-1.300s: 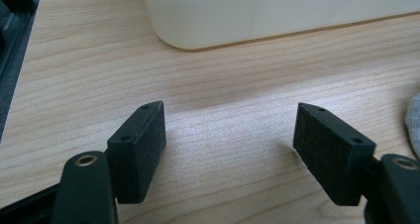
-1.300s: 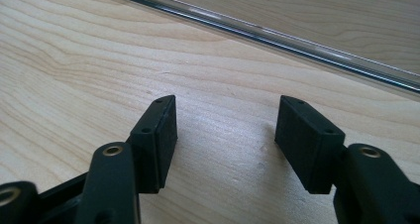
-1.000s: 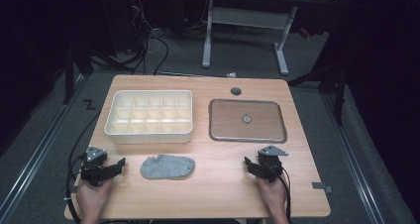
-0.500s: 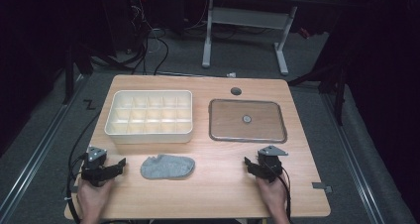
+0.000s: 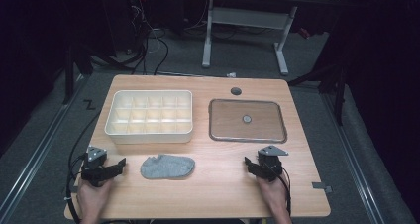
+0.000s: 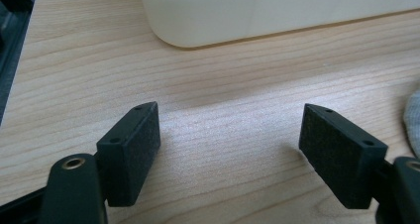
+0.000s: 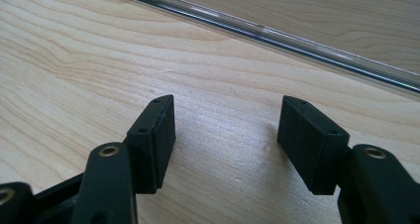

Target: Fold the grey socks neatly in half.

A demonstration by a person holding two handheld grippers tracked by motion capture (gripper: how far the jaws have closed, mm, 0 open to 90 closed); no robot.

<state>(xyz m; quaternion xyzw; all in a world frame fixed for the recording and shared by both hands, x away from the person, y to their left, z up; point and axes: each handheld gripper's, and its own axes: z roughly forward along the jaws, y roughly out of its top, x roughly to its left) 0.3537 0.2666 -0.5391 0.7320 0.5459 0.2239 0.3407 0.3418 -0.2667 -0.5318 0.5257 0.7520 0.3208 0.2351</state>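
Grey felt sock [image 5: 167,167] (soft, flat) between left gripper [image 5: 118,165] and right gripper [image 5: 249,164] — jaws apart; woodgrain table [image 5: 223,184].

Bright tabletop, dark surroundings, soft focus

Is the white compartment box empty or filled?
Empty: in the high view every cell of the white compartment box shows bare bottom; the grey sock lies outside it.

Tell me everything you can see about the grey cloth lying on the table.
The grey cloth is a soft, fuzzy-looking, elongated oval piece, possibly a sock, lying flat and slightly rumpled on the wooden table. It sits in front of the white divided tray, apart from it. The left gripper rests open beside it, not touching; its edge shows in the left gripper view.
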